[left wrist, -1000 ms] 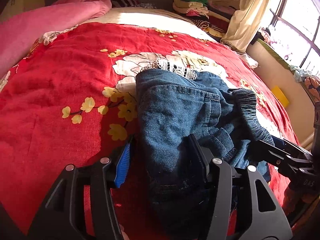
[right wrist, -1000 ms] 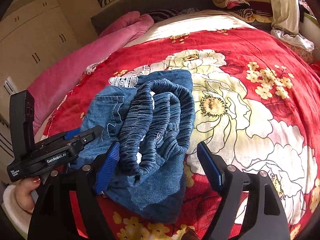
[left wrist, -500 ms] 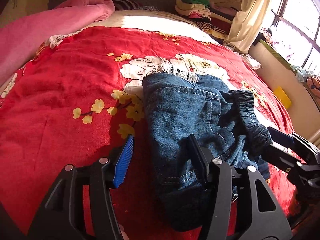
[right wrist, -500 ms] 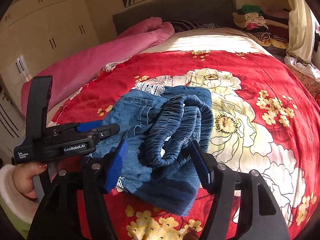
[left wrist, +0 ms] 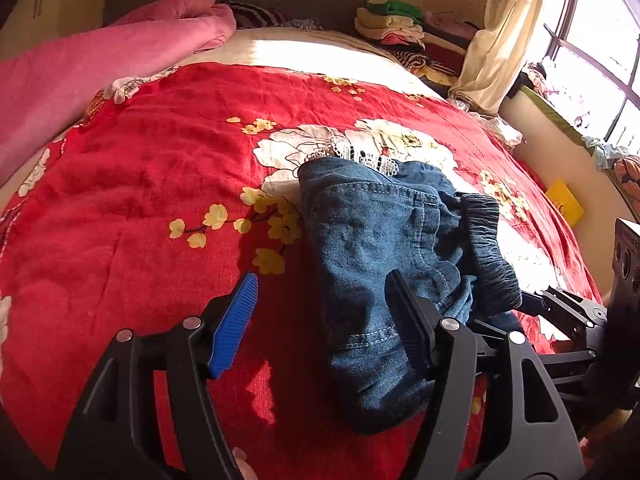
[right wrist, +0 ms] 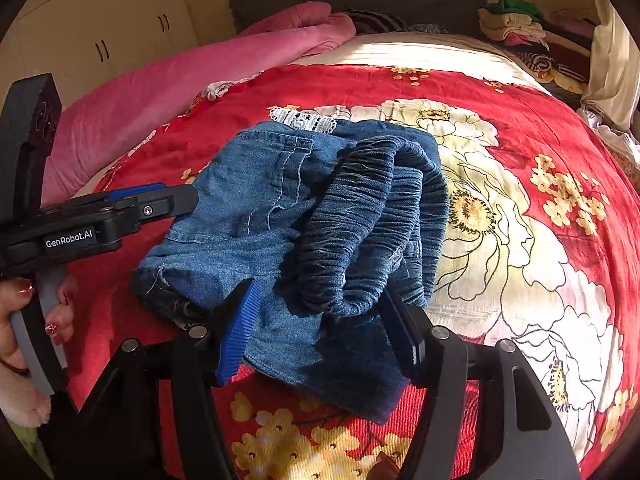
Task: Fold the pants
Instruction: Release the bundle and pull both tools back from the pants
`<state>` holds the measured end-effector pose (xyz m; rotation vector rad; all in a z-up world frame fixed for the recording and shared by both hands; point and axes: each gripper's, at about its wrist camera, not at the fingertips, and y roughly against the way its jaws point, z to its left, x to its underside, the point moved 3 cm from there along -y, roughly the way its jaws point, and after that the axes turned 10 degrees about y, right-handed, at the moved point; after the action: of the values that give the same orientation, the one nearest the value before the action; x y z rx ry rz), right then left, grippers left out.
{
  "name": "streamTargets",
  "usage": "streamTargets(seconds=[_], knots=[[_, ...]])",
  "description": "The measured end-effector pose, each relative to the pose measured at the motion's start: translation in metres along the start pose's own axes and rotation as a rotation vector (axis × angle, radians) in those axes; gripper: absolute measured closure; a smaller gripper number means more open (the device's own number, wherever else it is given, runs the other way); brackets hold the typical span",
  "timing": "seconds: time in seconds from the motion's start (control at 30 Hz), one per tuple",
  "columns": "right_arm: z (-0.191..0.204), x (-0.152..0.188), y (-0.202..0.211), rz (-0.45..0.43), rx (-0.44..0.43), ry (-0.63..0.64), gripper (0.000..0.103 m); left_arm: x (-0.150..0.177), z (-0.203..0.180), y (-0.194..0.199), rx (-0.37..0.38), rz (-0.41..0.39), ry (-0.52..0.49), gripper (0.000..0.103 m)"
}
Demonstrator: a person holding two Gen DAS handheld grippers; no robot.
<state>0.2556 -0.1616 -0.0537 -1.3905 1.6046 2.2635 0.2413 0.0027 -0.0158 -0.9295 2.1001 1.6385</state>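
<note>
Red floral bed with bunched denim pants.
Left tool is opening, gripping nothing; right tool straddles the pants, unclenched.

Blue denim pants, bunched, on bedspread

Blue denim pants with white lace trim lie on a red bedspread patterned with white and yellow flowers.

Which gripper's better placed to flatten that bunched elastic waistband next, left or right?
Probably right. The right gripper has the waistband bunched just ahead of its jaws, pads not pressing it. The left gripper sits at the jeans' opposite edge, jaws opening, waistband off to its side.
</note>
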Motion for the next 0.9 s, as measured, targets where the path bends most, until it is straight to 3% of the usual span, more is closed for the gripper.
streamTargets(seconds=[0.37, 0.67, 0.9], knots=[[0.004, -0.007, 0.025, -0.060, 0.005, -0.012, 0.040, 0.002, -0.001, 0.011, -0.024, -0.007, -0.011, 0.029], [0.010, 0.010, 0.066, -0.146, 0.043, -0.062, 0.018, 0.012, -0.001, 0.041, -0.011, -0.044, -0.010, 0.010], [0.012, 0.029, 0.090, -0.188, 0.093, -0.106, 0.008, 0.034, -0.007, 0.062, -0.008, -0.058, -0.020, 0.010]])
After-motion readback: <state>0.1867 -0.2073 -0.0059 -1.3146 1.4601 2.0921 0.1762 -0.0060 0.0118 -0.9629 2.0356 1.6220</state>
